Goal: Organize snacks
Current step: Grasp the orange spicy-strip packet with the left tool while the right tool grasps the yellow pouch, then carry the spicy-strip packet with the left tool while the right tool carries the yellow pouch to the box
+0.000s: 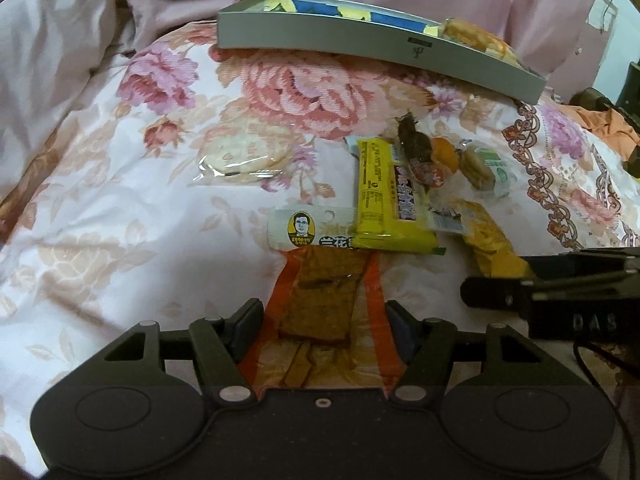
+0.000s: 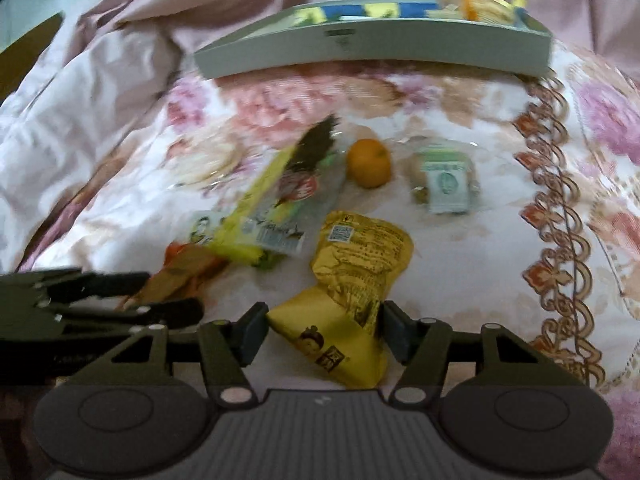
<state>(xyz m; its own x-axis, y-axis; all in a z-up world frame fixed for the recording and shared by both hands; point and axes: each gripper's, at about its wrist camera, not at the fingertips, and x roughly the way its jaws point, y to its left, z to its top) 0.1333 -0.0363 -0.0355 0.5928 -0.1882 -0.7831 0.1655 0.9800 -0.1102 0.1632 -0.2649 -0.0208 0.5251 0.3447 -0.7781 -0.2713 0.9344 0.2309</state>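
The left gripper (image 1: 324, 320) stood spread, its jaws either side of an orange-edged clear packet of brown tofu strips (image 1: 320, 300) without visibly touching it. The right gripper (image 2: 326, 330) was likewise spread around a crumpled yellow snack pouch (image 2: 352, 292). Both packets lay on a floral quilt (image 1: 120, 200). At twelve o'clock sat a shallow grey box (image 1: 360, 46) already holding wrapped snacks. Between lay a yellow bar wrapper (image 1: 380, 204), a small orange (image 2: 369, 163), a green-labelled wrapped cake (image 2: 444, 180) and a clear-wrapped cracker (image 1: 244, 156).
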